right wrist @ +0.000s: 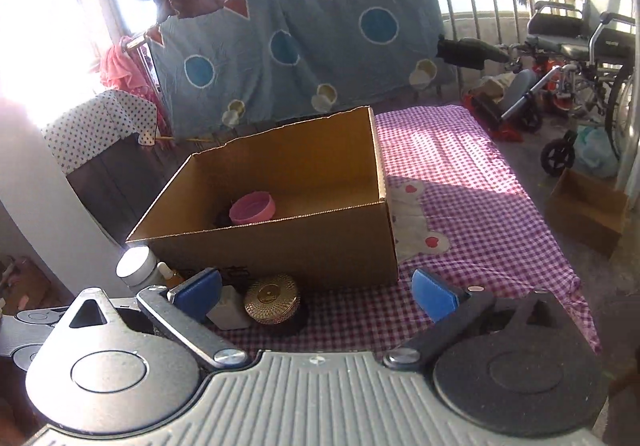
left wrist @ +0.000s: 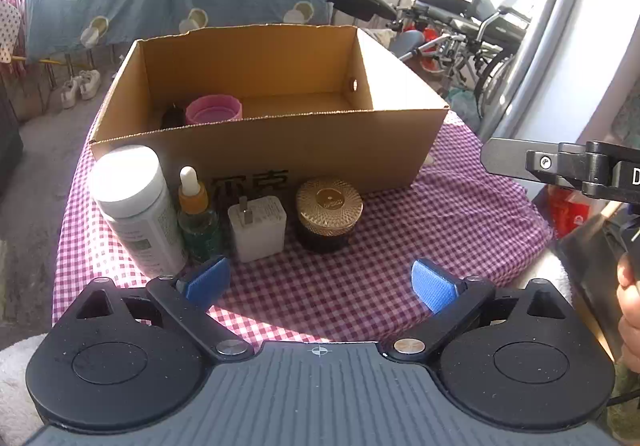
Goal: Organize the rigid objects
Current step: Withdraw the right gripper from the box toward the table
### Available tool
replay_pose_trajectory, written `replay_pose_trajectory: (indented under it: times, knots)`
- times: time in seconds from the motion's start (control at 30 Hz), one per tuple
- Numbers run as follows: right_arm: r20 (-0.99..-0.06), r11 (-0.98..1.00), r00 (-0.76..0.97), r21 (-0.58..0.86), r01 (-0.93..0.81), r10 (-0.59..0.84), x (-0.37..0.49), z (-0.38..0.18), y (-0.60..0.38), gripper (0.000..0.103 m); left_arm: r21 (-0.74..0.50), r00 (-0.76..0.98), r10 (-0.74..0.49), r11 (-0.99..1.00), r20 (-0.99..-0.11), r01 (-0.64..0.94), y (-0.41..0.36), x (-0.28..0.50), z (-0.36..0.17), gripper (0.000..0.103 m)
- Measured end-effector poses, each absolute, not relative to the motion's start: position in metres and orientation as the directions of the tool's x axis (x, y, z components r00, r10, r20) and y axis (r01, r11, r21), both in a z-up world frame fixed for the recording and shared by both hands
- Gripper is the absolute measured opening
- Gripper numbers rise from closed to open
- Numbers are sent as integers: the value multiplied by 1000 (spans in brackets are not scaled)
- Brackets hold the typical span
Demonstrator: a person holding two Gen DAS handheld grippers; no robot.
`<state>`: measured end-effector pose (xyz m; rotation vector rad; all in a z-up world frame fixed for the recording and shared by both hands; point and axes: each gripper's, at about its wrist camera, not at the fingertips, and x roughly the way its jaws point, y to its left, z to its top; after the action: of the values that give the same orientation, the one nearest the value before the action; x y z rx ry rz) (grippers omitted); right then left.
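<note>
An open cardboard box point(left wrist: 280, 150) point(right wrist: 304, 250) stands on the checked cloth. Inside it at the left lies a pink round lid point(left wrist: 213, 109) point(right wrist: 252, 208) beside a dark object. In front of the box stand a white bottle point(left wrist: 134, 206) point(right wrist: 136, 266), a dropper bottle point(left wrist: 196, 214) point(right wrist: 170, 276), a white plug adapter point(left wrist: 258, 226) point(right wrist: 230, 312) and a jar with a gold lid point(left wrist: 328, 212) point(right wrist: 272, 300). My left gripper point(left wrist: 320, 284) is open just short of these items, nothing between its blue pads. My right gripper point(right wrist: 316, 296) is open too, empty, near the jar.
The red-and-white checked cloth point(left wrist: 440, 230) point(right wrist: 460, 186) covers the low surface, with bare room right of the box. A wheelchair point(left wrist: 472, 30) point(right wrist: 580, 46) and clutter stand at the back right. A small cardboard box point(right wrist: 588, 206) sits on the floor. A blue blanket point(right wrist: 300, 46) hangs behind.
</note>
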<state>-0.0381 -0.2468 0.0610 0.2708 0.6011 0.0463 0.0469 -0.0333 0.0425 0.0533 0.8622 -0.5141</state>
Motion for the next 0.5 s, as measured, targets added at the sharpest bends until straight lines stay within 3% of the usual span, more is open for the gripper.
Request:
replay_pose_trajectory:
  times: [0.23,0.5]
  knots:
    - [-541,993,841,89,78,-18,-40,59,-240,103,-165,517,-427,864,-742,476,-37,38,34,99]
    - [-515,995,857,77,71,-22,-43,61,-245,103,-148,557,-447,854,-700,499,-37,30,37,102]
